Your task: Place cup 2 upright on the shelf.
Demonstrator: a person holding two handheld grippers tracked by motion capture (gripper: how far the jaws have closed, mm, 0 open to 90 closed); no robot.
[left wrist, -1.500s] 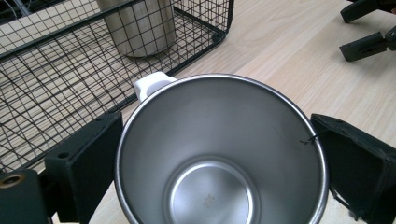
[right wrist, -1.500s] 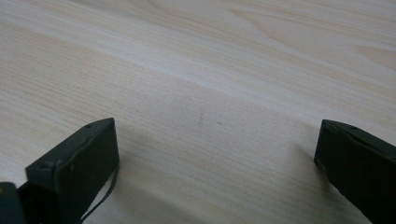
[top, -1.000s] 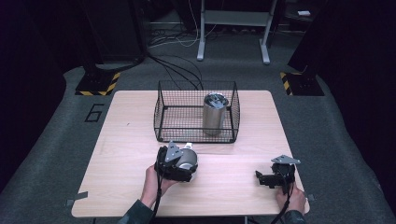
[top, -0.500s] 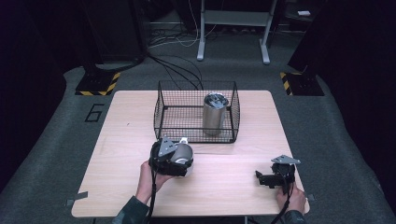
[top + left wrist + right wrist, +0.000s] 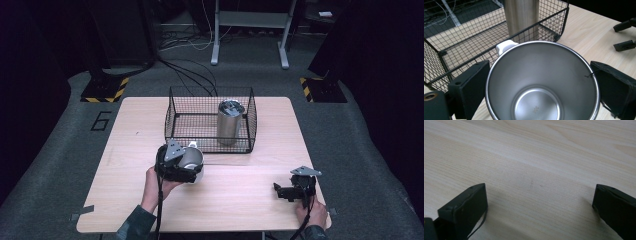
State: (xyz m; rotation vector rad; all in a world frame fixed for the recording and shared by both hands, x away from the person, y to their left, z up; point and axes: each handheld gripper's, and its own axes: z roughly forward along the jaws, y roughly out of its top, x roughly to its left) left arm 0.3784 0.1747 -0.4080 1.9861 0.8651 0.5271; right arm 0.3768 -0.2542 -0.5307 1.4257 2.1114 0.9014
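Holding a steel mug (image 5: 192, 160) between its jaws, the left gripper (image 5: 176, 162) sits over the near left-middle part of the counter (image 5: 240, 200), just in front of the wire basket (image 5: 172, 117). In the left gripper view the mug (image 5: 541, 82) lies with its open mouth toward the camera, a black jaw pressed to each side of its rim and its white handle (image 5: 505, 46) pointing toward the basket (image 5: 461, 42). The mug is near the basket's near wall but outside it; whether it touches the wire is unclear. Inside the basket, at its right side, a tall metal tumbler (image 5: 230, 121) stands upright, well apart from the mug. The right gripper (image 5: 286, 191) rests low on the near right corner of the counter, held by a hand (image 5: 312, 212), well apart from the mug and the basket. In the right gripper view its jaws stand wide with bare wood (image 5: 536, 170) between them, gripping nothing. The person's left hand (image 5: 157, 182) grasps the left gripper from the near side
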